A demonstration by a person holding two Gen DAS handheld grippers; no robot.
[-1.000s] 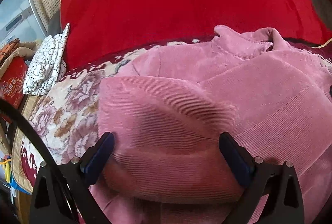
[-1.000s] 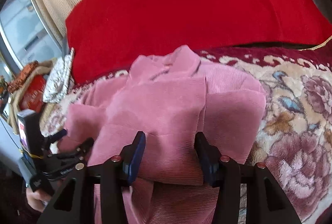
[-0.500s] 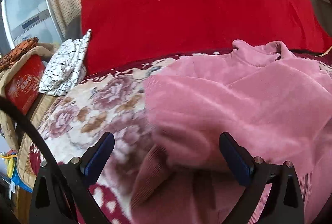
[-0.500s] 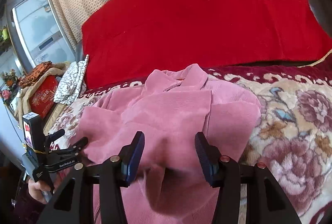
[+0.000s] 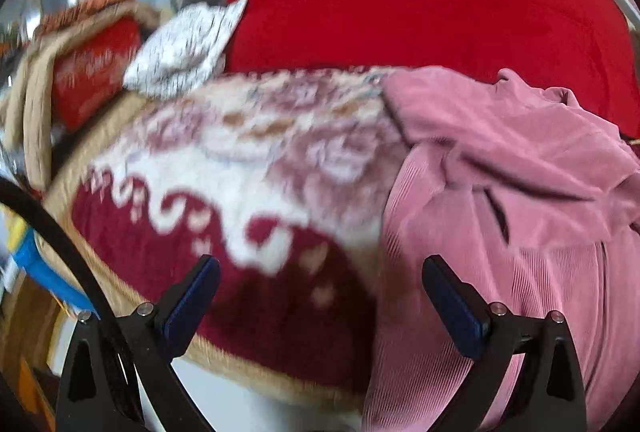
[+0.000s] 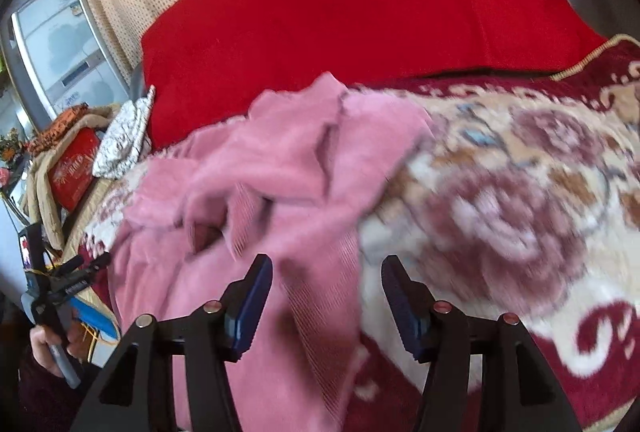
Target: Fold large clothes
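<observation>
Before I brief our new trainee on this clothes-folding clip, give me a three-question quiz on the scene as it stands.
1. True or false: the left gripper is clamped on the pink garment.
2. What lies between the right gripper jaws? A) garment's edge B) red cushion C) patterned white cloth
3. Fill in: the garment rests on a ____ blanket.

Key: 1 false, its jaws stand open over the blanket. 2 A, though the pads do not press it. 3 floral.
</observation>
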